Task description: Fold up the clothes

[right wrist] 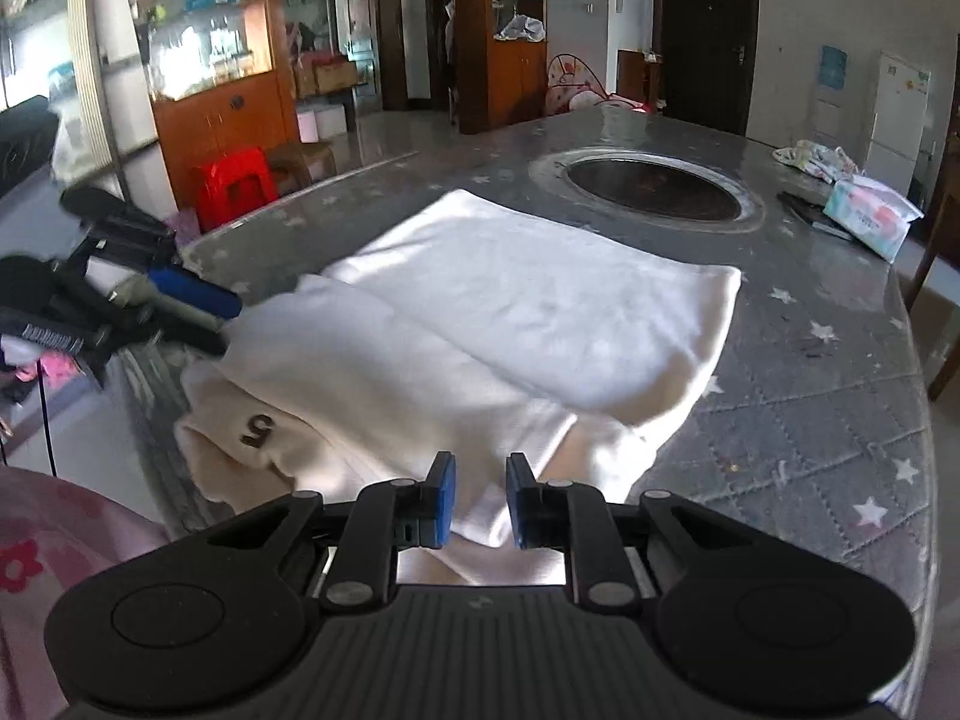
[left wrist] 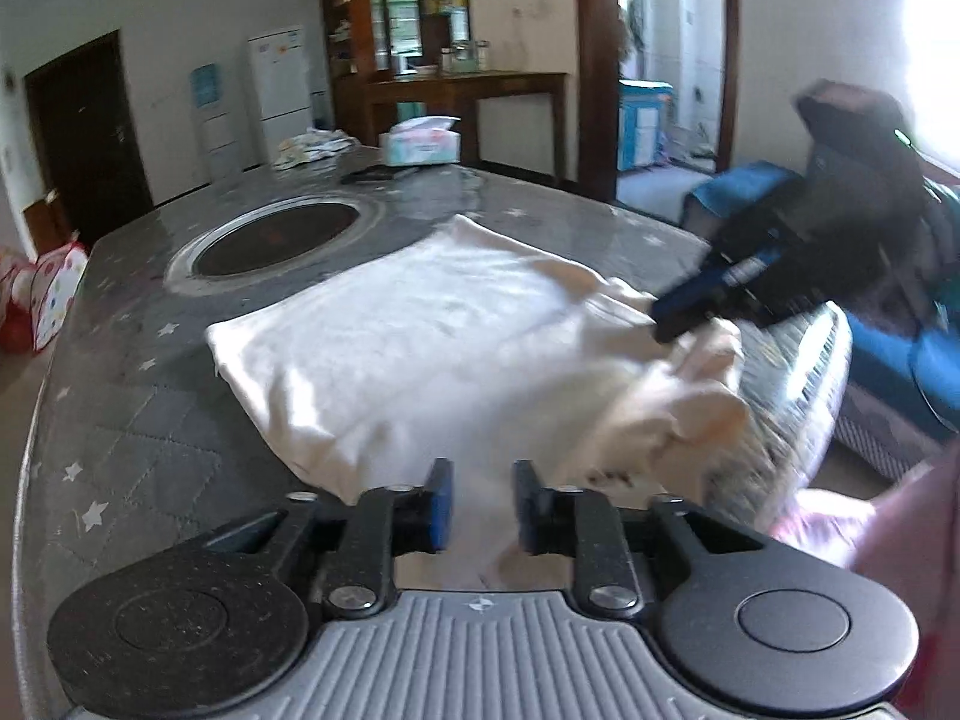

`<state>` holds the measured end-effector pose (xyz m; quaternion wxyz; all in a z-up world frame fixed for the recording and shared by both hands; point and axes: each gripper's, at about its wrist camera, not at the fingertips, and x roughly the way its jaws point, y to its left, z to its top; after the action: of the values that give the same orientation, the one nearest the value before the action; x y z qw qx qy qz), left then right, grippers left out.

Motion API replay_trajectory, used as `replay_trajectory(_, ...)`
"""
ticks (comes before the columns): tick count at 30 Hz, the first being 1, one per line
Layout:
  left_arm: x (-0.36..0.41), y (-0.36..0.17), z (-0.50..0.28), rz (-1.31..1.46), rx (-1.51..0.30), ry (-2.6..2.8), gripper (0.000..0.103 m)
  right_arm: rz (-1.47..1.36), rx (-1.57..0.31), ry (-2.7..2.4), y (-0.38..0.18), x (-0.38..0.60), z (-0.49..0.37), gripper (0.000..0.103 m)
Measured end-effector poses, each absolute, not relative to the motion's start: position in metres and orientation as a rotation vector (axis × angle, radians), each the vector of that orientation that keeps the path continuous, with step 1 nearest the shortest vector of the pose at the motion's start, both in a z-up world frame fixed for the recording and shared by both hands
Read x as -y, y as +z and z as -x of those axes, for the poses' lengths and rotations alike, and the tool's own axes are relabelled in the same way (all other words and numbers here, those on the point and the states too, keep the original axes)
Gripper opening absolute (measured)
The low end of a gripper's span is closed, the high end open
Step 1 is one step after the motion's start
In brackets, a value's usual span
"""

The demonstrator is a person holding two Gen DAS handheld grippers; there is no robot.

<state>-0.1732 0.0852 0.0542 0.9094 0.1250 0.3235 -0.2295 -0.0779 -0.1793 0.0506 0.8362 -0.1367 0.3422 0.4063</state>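
A white garment (left wrist: 432, 336) lies partly folded on the grey star-patterned table (left wrist: 150, 420); it also shows in the right wrist view (right wrist: 480, 324), with a dark "5" mark (right wrist: 257, 429) on its bunched near-left part. My left gripper (left wrist: 482, 504) is open, its blue pads just above the garment's near edge. My right gripper (right wrist: 478, 501) is open over the garment's near corner. In the left wrist view the right gripper (left wrist: 678, 318) reaches in from the right at the garment's bunched edge. In the right wrist view the left gripper (right wrist: 222, 324) comes in from the left at the garment's edge.
A round dark recess (left wrist: 279, 237) sits in the table beyond the garment. A tissue box (left wrist: 420, 141), a dark flat object (left wrist: 369, 175) and a patterned cloth (left wrist: 312, 147) lie at the far end. A red stool (right wrist: 237, 183) and cabinets stand beside the table.
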Motion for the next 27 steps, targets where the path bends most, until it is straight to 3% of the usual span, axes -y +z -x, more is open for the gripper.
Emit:
replay_trajectory(11, -0.05, 0.037, 0.202, -0.469, -0.615, -0.567, 0.043, 0.327, -0.721, 0.857, 0.055, 0.185, 0.09, 0.019)
replay_trajectory(15, -0.039, 0.032, 0.199, -0.506, -0.579, -0.59, 0.042, 0.37, -0.718, 0.851, 0.059, 0.192, 0.099, 0.025)
replay_trajectory(18, -0.036, 0.031, 0.199, -0.512, -0.555, -0.609, 0.025, 0.417, -0.705, 0.863, 0.062, 0.194, 0.107, 0.038)
replay_trajectory(20, -0.037, 0.033, 0.197, -0.498, -0.543, -0.608, 0.011, 0.463, -0.692, 0.88, 0.063, 0.194, 0.114, 0.04)
replay_trajectory(24, -0.047, 0.045, 0.185, -0.417, -0.529, -0.574, 0.009, 0.548, -0.644, 0.937, 0.064, 0.192, 0.129, 0.054)
replay_trajectory(27, -0.054, 0.054, 0.169, -0.35, -0.523, -0.545, 0.008, 0.569, -0.623, 0.971, 0.061, 0.188, 0.134, 0.055)
